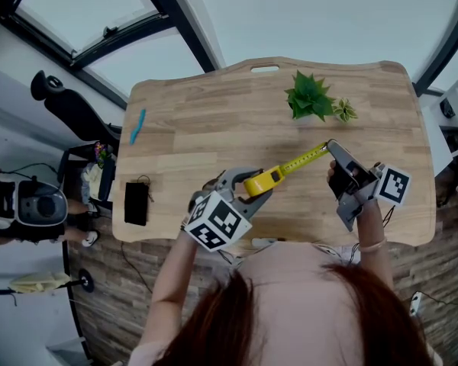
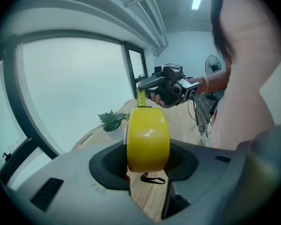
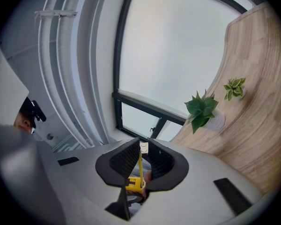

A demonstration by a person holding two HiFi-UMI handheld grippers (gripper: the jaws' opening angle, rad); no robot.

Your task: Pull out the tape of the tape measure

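In the head view my left gripper (image 1: 253,191) is shut on the yellow tape measure case (image 1: 261,181) above the wooden table (image 1: 206,128). A short length of yellow tape (image 1: 304,158) runs up and to the right from the case. My right gripper (image 1: 330,146) is shut on the tape's far end. The left gripper view has the case (image 2: 147,139) clamped upright between the jaws, with the tape (image 2: 141,97) leading to the right gripper (image 2: 171,86). The right gripper view has the tape's end hook (image 3: 144,147) pinched between the ribbed pads, and the case (image 3: 135,184) shows beyond.
A green potted plant (image 1: 311,97) and a smaller one (image 1: 343,110) stand at the table's far right. A blue pen (image 1: 138,125) and a flat black object (image 1: 136,203) lie near the left edge. A black chair (image 1: 69,105) stands off the table's left side.
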